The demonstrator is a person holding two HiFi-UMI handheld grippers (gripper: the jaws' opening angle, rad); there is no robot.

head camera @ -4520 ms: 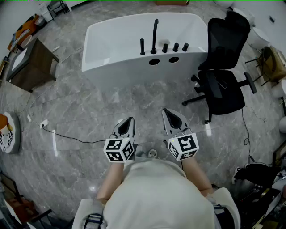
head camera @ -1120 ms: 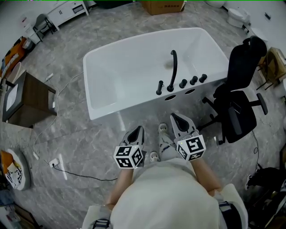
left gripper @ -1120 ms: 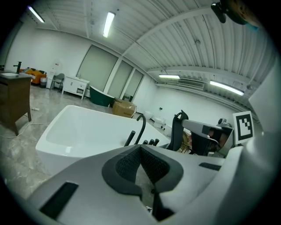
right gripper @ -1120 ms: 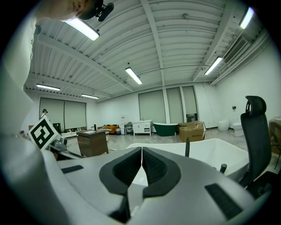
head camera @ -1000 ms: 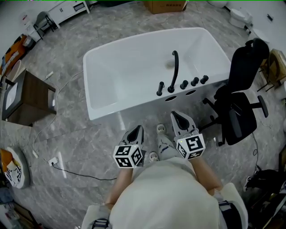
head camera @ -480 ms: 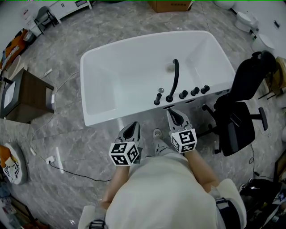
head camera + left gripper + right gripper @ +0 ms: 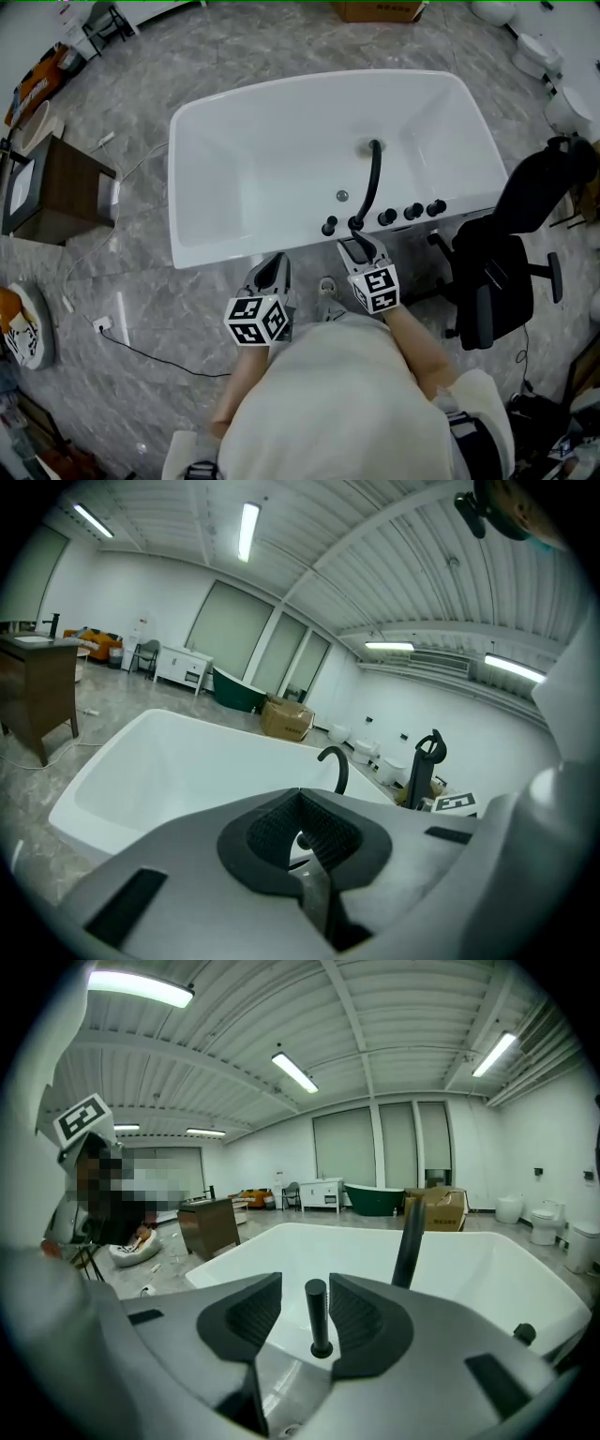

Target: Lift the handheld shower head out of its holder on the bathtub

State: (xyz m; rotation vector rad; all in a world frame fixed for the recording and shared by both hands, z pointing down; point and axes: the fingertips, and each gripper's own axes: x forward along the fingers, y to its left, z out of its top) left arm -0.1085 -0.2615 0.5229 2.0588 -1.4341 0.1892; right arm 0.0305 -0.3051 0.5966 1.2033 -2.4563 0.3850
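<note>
So, right side is lined up on the shower head, nothing grabbed yet.

Nearest the person, the left hand-held gripper (image 7: 272,267) hangs short of the bathtub (image 7: 202,246) with its jaws together and empty. My guess is it's just parked out of the way. A bit further on, the right hand-held gripper (image 7: 358,249) is at the tub's near rim with its jaws opening, apart and touching nothing. Its own view frames the slim black handheld shower head (image 7: 319,1321) right in the gap, upright in its holder on the rim. I reckon that's why it points that way: so the stick slides between the pads. Beyond sit the curved faucet spout (image 7: 408,1232) and the knobs (image 7: 412,212), so there's little room to drift sideways.
</note>
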